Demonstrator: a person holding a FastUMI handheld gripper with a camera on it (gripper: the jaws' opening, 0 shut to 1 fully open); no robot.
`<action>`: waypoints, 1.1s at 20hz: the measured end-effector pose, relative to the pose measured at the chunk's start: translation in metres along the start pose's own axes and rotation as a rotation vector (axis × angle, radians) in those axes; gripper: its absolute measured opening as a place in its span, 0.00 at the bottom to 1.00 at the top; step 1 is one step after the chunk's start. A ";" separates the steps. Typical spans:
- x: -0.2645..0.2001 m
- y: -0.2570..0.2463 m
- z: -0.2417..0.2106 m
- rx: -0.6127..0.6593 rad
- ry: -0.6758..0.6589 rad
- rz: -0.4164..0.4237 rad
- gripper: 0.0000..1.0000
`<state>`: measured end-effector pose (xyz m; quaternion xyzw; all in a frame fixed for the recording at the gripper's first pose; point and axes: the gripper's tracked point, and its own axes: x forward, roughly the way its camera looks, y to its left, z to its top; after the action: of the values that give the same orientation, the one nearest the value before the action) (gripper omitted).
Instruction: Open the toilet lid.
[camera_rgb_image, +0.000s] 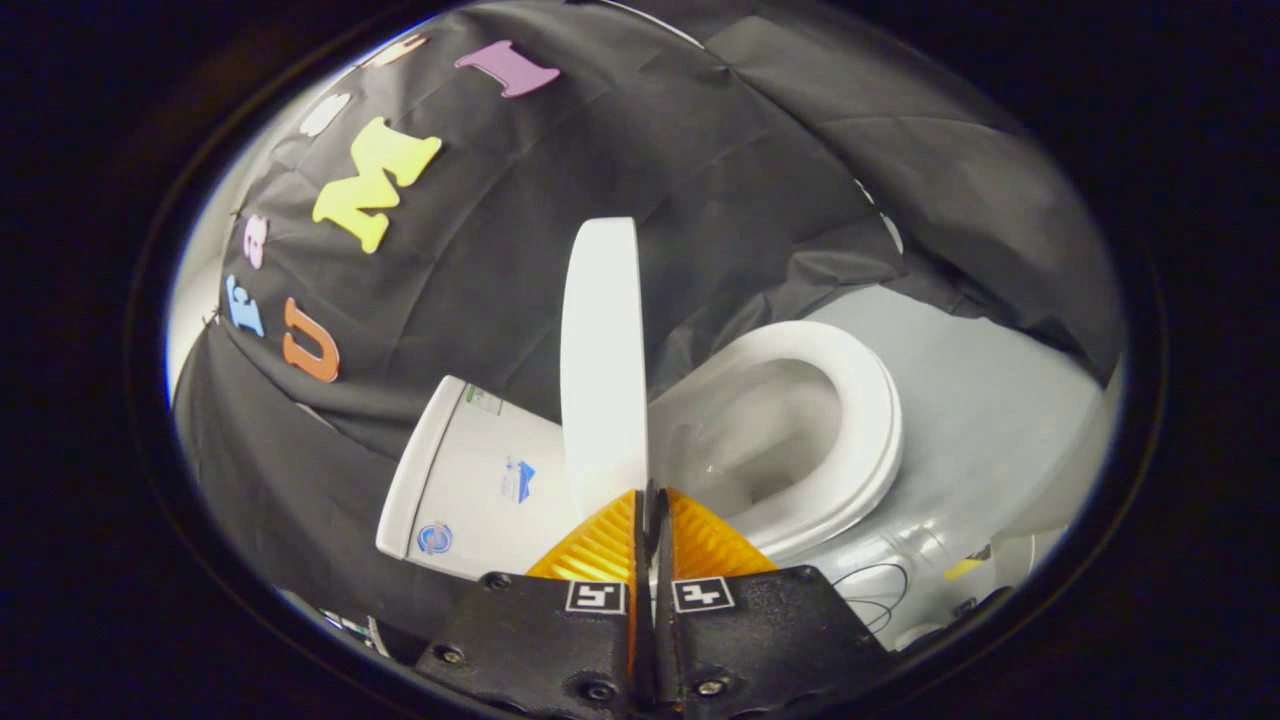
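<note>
1. Just ahead of the tongs (652, 492) the lid (602, 360) stands raised on edge, its lower edge meeting the orange fingers (600, 545)
2. Tongs: fingers pressed together with only a thin slit between them; whether they pinch the lid's edge I cannot tell
3. Right of the lid lies the seat (860, 420), down flat, ringing the open bowl (760, 430)
4. Left of the lid sits the tank (480, 490), white with small stickers
5. Beyond the seat, away from the lid, a pale floor (980, 400); black cloth wall behind the lid
</note>
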<state>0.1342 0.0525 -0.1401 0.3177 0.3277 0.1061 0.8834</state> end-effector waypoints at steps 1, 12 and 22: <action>0.000 0.004 0.000 -0.016 -0.002 -0.006 0.05; -0.004 0.040 -0.003 -0.132 -0.006 -0.039 0.06; -0.003 0.079 -0.012 -0.226 -0.017 -0.055 0.09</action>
<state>0.1254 0.1186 -0.0961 0.2078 0.3147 0.1155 0.9189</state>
